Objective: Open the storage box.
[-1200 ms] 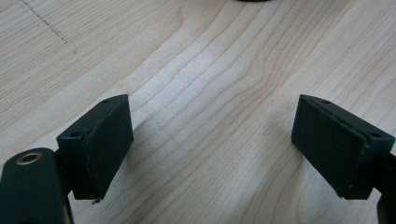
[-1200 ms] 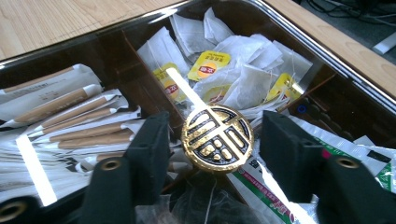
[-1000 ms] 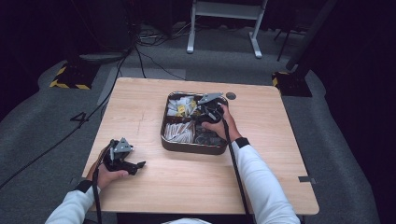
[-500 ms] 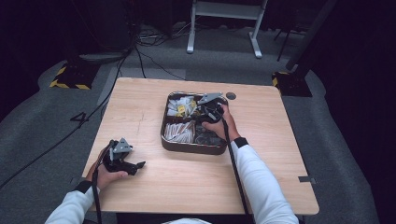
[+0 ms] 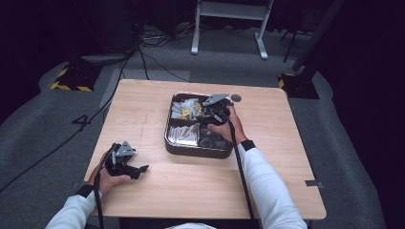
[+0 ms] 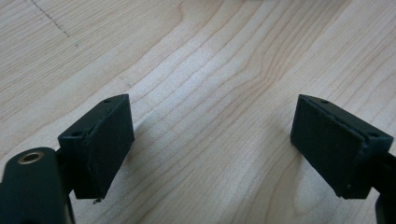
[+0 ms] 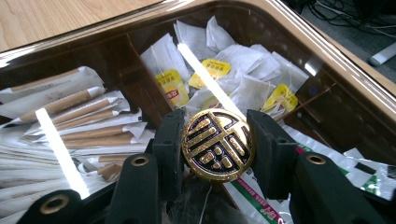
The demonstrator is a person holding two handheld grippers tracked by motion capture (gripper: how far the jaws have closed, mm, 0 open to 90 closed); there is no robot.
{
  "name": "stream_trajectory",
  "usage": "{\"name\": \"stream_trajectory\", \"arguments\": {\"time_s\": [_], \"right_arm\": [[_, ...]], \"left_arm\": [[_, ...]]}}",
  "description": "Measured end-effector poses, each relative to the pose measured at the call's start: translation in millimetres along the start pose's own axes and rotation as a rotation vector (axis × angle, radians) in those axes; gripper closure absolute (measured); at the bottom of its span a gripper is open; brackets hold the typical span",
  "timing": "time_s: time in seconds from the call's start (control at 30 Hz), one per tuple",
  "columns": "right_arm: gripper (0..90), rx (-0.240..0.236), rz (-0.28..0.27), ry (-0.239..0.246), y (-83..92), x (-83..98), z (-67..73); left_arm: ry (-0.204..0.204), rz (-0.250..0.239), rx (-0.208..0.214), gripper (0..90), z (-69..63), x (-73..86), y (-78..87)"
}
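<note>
Round black medallion (image 7: 217, 144) with a raised gold pattern, pinched between the two jaws of the right gripper (image 7: 217, 147), one pad on each side of its edge, face toward the camera. It hangs over the tray (image 5: 168, 138), above the divider area, with nothing under it touching that can be made out.

Tray: dark, glossy, compartmented, sitting at about 12 o'clock from table centre in the high view. In the right gripper view, tea bags (image 7: 219, 70) with yellow tags fill the compartment at 12 o'clock of the medallion; paper-wrapped sticks (image 7: 70, 121) are stacked in the compartment at 9 o'clock; a white packet with green and red print (image 7: 261, 196) lies at 5 o'clock, partly under the jaw.

High view: right gripper (image 5: 210, 112) over the tray's far half, right hand (image 5: 228, 125) behind it, white sleeve running to 6 o'clock. Small dark disc (image 5: 236, 98) on the table just past the tray's 1 o'clock corner.

Left gripper (image 5: 125, 162) held in the left hand (image 5: 107, 176) at 8 o'clock of the tray, well apart from it, near the table's edge. Left gripper view: left gripper (image 6: 210, 140) jaws spread wide, nothing between them, bare wooden table (image 6: 210, 70) below.
</note>
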State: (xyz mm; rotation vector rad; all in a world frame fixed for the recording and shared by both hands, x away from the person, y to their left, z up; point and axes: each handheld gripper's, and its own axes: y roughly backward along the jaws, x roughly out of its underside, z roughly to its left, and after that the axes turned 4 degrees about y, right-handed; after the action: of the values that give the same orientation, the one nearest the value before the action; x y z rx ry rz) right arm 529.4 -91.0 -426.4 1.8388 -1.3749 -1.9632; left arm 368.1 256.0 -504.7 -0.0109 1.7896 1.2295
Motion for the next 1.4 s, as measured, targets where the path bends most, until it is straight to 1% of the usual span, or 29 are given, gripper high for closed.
{"name": "stream_trajectory", "arguments": {"time_s": [0.17,0.4,0.63,0.83,1.03,1.23,1.4], "right_arm": [[59.2,0.000,-0.010,0.001,7.3,-3.6,-1.3],[59.2,-0.005,-0.012,0.002,11.9,-6.9,-3.2],[59.3,-0.001,-0.028,-0.002,19.1,-10.6,-6.5],[59.3,0.009,-0.030,0.001,26.7,-14.0,-9.0],[59.3,0.019,-0.037,-0.006,38.2,-10.3,-14.4],[59.3,0.049,-0.028,-0.005,53.3,-4.5,-21.1],[59.3,0.075,-0.027,-0.018,68.0,2.5,-28.1]], "left_arm": [[0.000,0.000,0.000,13.7,0.1,0.0,0.0],[-0.001,0.000,0.000,13.7,0.1,-0.1,0.0],[-0.001,0.000,0.000,13.7,0.1,-0.1,0.0],[-0.001,0.000,0.000,13.7,0.1,-0.1,0.0],[-0.001,0.000,0.000,13.7,0.1,-0.1,0.0],[-0.001,0.000,0.000,13.7,0.1,-0.1,0.0],[-0.001,0.000,0.000,13.7,0.2,-0.1,0.0]]}}
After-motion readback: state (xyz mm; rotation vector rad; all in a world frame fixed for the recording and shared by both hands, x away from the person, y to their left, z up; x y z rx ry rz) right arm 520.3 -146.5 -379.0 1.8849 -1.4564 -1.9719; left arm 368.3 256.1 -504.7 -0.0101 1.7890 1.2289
